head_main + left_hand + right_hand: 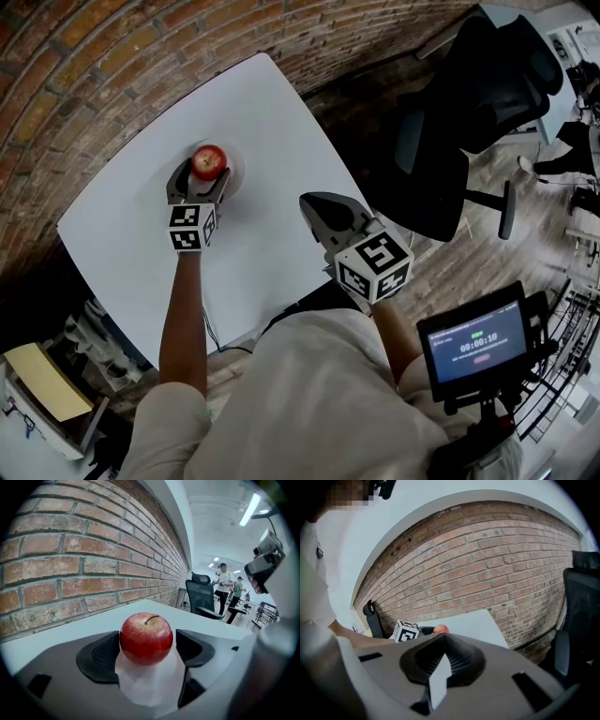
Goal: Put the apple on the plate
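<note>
A red apple [208, 161] [146, 638] sits on a small white plate [237, 169] [149, 686] near the far side of the white table [272, 122]. My left gripper [201, 180] [147, 654] has its dark pads on both sides of the apple, shut on it, with only a sliver of light at the right pad. My right gripper [319, 208] [442, 660] hangs shut and empty over the table's near right edge, well apart from the plate. From the right gripper view the apple [440, 629] shows small beyond the left gripper's marker cube [407, 631].
A brick wall [103, 56] runs along the table's far side. A black office chair [469, 122] stands to the right of the table. A screen on a stand [476, 349] sits at the lower right. People stand far off in the room [225, 590].
</note>
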The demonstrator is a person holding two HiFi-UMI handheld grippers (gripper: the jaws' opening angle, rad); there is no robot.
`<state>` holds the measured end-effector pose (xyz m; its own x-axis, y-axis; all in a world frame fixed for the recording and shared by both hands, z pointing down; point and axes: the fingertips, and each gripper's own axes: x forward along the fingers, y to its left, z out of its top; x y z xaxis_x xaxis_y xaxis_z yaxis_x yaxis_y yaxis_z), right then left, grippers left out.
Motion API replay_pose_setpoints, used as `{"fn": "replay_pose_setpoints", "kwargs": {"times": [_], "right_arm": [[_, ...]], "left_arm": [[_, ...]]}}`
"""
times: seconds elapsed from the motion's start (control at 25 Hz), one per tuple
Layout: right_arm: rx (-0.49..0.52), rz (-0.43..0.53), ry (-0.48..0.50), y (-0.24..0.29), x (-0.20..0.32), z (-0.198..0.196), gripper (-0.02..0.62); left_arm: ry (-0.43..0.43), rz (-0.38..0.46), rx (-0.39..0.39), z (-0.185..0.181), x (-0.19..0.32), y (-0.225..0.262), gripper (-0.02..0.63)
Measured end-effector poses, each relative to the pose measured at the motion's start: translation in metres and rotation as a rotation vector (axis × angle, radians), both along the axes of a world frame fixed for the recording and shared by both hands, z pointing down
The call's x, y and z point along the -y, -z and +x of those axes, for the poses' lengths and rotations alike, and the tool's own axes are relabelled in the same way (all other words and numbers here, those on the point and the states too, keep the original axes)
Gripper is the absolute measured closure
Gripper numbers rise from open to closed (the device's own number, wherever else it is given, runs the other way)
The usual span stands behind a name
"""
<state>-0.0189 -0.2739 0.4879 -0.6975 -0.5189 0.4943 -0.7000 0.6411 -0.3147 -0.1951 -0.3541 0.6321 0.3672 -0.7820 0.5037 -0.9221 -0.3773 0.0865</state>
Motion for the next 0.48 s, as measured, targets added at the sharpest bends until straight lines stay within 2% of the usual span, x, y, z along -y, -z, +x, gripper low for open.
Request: {"fn": "replay_pose_setpoints", "kwargs": {"times": [0.32, 0.48], "right_arm": [[0.002, 0.005, 0.010, 0.004, -0.004, 0.002, 0.592], [0.014, 0.013, 0.021, 0.008, -0.007, -0.003, 0.592]], "left_arm": [[0.043, -0.008, -0.029, -0.005, -0.010, 0.004, 0.238], [0.040, -0.011, -0.014, -0.006, -0.022, 0.006, 0.238]]}}
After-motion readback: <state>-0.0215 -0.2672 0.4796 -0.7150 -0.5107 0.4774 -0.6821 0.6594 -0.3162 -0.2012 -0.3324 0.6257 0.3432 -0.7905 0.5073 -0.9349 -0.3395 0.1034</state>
